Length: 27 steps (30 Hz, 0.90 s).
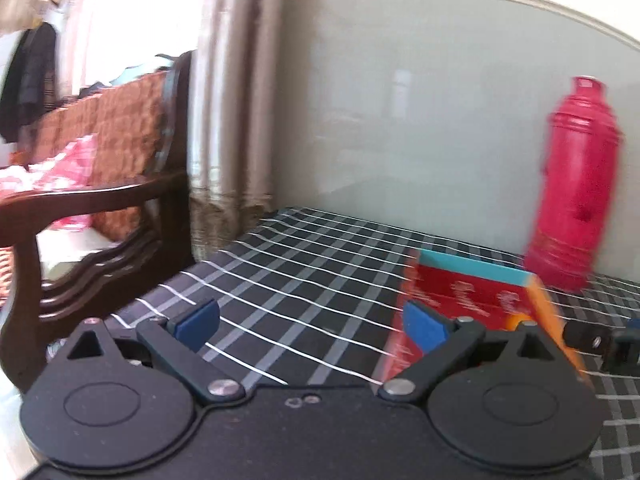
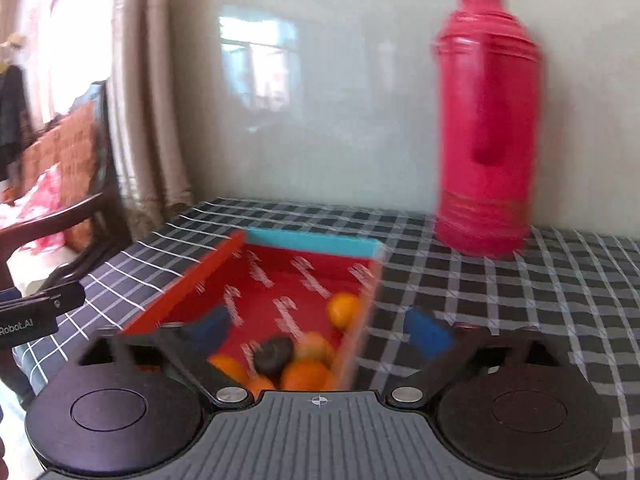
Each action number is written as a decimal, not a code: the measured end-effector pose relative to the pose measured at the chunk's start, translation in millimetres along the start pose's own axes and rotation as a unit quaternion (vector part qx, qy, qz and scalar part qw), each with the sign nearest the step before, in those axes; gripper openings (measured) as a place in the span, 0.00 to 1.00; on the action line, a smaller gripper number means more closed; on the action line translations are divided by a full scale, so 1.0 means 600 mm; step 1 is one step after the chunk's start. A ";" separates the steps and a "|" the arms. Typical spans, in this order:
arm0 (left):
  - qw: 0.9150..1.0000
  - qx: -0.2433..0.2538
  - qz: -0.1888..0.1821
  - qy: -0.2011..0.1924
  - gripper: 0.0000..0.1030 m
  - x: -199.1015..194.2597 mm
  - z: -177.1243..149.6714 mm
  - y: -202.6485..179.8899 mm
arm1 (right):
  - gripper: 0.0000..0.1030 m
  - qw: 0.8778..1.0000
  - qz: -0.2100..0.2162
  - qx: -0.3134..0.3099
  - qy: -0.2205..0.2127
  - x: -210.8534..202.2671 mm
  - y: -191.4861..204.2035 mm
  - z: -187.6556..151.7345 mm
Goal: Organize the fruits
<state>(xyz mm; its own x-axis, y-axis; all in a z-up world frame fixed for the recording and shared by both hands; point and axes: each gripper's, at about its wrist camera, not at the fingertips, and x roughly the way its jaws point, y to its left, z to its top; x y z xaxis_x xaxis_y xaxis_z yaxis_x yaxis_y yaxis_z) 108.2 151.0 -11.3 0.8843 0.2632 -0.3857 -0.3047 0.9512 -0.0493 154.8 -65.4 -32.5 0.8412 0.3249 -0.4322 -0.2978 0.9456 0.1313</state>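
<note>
A red cardboard box (image 2: 280, 280) with a teal far rim and orange side walls sits on the checked tablecloth. In the right wrist view it holds several oranges (image 2: 343, 309) and one dark fruit (image 2: 275, 355). My right gripper (image 2: 324, 332) is open and empty, its jaws straddling the box's near right wall. My left gripper (image 1: 312, 322) is open and empty above the cloth, left of the box (image 1: 472, 292); its right pad (image 1: 424, 326) overlaps the box's left edge. Both views are motion-blurred.
A tall pink flask (image 2: 486, 120) stands behind the box against the glossy wall panel; it also shows in the left wrist view (image 1: 576, 184). A dark wooden chair (image 1: 100, 208) with a patterned cushion stands left of the table, by a curtain (image 1: 232, 100).
</note>
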 end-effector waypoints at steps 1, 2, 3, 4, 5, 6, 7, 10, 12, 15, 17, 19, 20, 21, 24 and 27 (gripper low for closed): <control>1.000 0.000 -0.014 0.002 0.90 -0.018 -0.001 -0.007 | 1.00 1.000 -0.009 0.001 0.002 -0.022 -0.003 -0.006; 1.000 0.001 -0.026 0.002 0.92 -0.040 -0.003 -0.015 | 1.00 1.000 -0.018 0.001 0.006 -0.041 -0.006 -0.011; 0.999 0.002 -0.033 0.003 0.94 -0.063 -0.004 -0.023 | 1.00 1.000 -0.029 0.004 0.011 -0.064 -0.009 -0.017; 0.999 0.005 -0.038 0.002 0.94 -0.084 -0.006 -0.032 | 1.00 0.999 -0.039 0.009 0.016 -0.087 -0.013 -0.021; 0.999 0.010 -0.043 0.002 0.94 -0.106 -0.007 -0.040 | 1.00 0.999 -0.046 0.015 0.019 -0.106 -0.014 -0.024; 0.999 0.014 -0.048 0.001 0.94 -0.125 -0.007 -0.046 | 1.00 0.998 -0.055 0.023 0.021 -0.129 -0.017 -0.027; 0.998 0.019 -0.055 -0.001 0.94 -0.147 -0.008 -0.052 | 1.00 0.997 -0.064 0.031 0.021 -0.152 -0.019 -0.031; 0.998 0.027 -0.064 -0.006 0.94 -0.196 -0.011 -0.061 | 1.00 0.995 -0.091 0.042 0.013 -0.211 -0.017 -0.038; 0.997 0.033 -0.072 -0.009 0.94 -0.220 -0.016 -0.066 | 1.00 0.994 -0.103 0.042 0.003 -0.243 -0.012 -0.041; 0.996 0.043 -0.076 -0.011 0.94 -0.239 -0.022 -0.071 | 1.00 0.993 -0.111 0.043 -0.006 -0.275 -0.005 -0.041; 0.996 0.042 -0.078 -0.011 0.94 -0.248 -0.025 -0.071 | 1.00 0.992 -0.117 0.042 -0.009 -0.289 0.000 -0.044; 0.996 0.041 -0.079 -0.012 0.94 -0.257 -0.027 -0.070 | 1.00 0.992 -0.120 0.041 -0.013 -0.299 0.006 -0.048; 0.996 0.042 -0.078 -0.010 0.94 -0.257 -0.027 -0.069 | 1.00 0.992 -0.120 0.042 -0.014 -0.303 0.008 -0.051; 0.996 0.045 -0.079 -0.010 0.94 -0.259 -0.028 -0.069 | 1.00 0.992 -0.116 0.043 -0.014 -0.304 0.009 -0.052; 0.996 0.048 -0.076 -0.011 0.94 -0.259 -0.029 -0.068 | 1.00 0.993 -0.115 0.041 -0.009 -0.300 0.012 -0.054; 0.996 0.040 -0.074 -0.007 0.94 -0.254 -0.028 -0.064 | 1.00 0.993 -0.112 0.041 -0.009 -0.299 0.014 -0.055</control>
<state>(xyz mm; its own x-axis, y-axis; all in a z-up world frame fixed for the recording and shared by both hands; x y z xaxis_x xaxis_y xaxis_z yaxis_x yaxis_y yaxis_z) -21.0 71.8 33.6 0.9221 0.1206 -0.3676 -0.1417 0.9894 -0.0309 -13.4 -116.6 17.0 0.8900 0.1063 -0.4434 -0.0655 0.9922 0.1064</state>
